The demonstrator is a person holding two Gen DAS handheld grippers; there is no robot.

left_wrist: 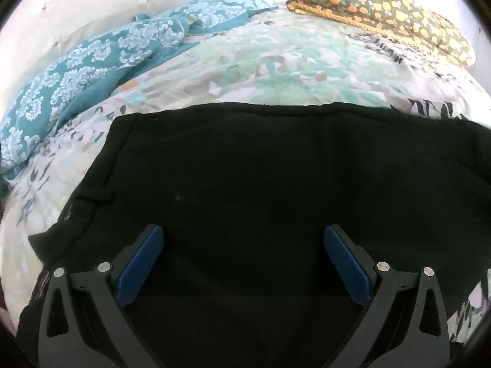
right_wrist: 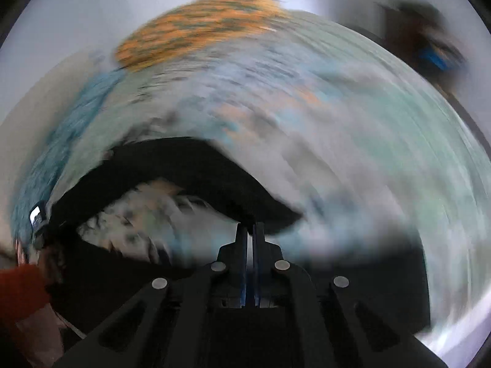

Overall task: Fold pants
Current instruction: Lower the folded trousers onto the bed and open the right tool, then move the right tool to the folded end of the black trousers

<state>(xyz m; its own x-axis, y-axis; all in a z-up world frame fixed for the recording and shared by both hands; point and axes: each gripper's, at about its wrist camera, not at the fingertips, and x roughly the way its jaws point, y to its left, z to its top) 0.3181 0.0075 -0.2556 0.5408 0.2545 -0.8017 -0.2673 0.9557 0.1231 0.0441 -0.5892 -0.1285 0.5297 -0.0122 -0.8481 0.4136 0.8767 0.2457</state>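
Black pants (left_wrist: 260, 184) lie spread on the floral bedspread (left_wrist: 276, 70), with the waistband and a belt loop at the left. My left gripper (left_wrist: 243, 236) is open just above the black fabric, its blue pads (left_wrist: 141, 263) wide apart and empty. In the blurred right wrist view my right gripper (right_wrist: 251, 227) is shut on an edge of the black pants (right_wrist: 199, 171), which hangs from it in a lifted arc above the bedspread (right_wrist: 353, 153).
A teal patterned blanket (left_wrist: 92, 61) lies crumpled at the left. A folded orange and olive blanket (left_wrist: 383, 9) sits at the far right and shows blurred in the right wrist view (right_wrist: 199, 27). A white headboard (left_wrist: 76, 9) stands behind.
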